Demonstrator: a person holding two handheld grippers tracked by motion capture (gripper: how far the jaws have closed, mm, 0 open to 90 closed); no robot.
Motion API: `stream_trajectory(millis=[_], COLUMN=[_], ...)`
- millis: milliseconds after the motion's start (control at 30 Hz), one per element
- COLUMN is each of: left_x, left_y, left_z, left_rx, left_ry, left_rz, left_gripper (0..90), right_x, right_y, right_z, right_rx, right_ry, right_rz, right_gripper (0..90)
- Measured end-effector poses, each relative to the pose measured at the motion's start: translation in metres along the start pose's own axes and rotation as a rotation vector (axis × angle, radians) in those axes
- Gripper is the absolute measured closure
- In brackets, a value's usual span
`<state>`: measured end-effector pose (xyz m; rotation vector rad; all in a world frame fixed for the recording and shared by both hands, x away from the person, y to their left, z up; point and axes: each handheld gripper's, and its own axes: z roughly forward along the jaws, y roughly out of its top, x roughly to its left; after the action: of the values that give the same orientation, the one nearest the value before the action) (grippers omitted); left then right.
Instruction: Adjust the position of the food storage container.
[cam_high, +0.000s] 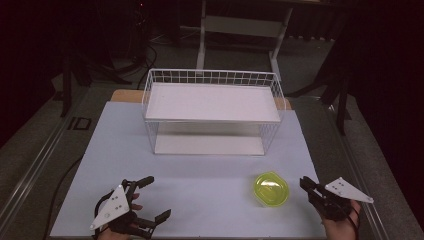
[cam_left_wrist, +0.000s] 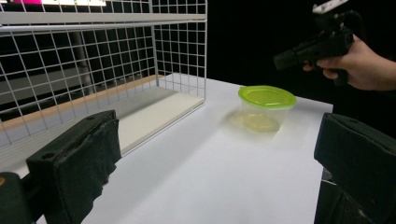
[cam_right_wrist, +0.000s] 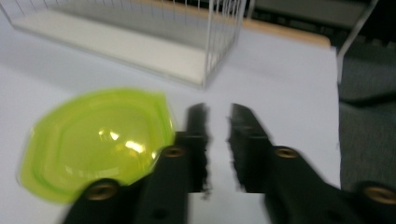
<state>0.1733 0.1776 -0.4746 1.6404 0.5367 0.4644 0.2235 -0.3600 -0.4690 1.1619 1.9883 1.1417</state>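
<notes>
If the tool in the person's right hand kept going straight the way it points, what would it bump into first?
Probably the green-lidded container. The right tool points toward it, nearly closed with nothing between its jaws. In the right gripper view the jaws aim just beside the lid, so it might only graze the edge or slide past over the table.

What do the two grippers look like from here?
Both are black handheld units. The left gripper has two blocky black jaws with worn foam pads and a grey three-cornered plate dotted with small holes. The right gripper carries the same kind of plate; its slim black jaws show brass-coloured screws and ragged pad edges. A black cable trails from the left one.
</notes>
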Motion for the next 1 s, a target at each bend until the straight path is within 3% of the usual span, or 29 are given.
stream_trajectory(millis=[67, 300, 633, 1000], left_x=[0.0, 0.0, 0.0, -0.001], left_y=[0.0, 0.0, 0.001, 0.001], left_z=[0.0, 0.0, -0.001, -0.001], left_rx=[0.001, -0.002, -0.003, -0.004], left_ry=[0.0, 0.002, 0.005, 0.006], left_rz=[0.003, 0.002, 0.007, 0.009], left_gripper=[1.1, 1.1, 1.1, 1.1], right_x=[-0.003, -0.004, 0.012, 0.031], right_y=[-0.009, -0.028, -0.033, -0.028], right_z=[0.005, 0.021, 0.037, 0.046], right_rx=[0.056, 0.153, 0.214, 0.239], right_ry=[0.014, 0.058, 0.147, 0.225], right_rz=[0.002, 0.002, -0.013, -0.042], right_gripper=[88.7, 90.0, 90.0, 90.0])
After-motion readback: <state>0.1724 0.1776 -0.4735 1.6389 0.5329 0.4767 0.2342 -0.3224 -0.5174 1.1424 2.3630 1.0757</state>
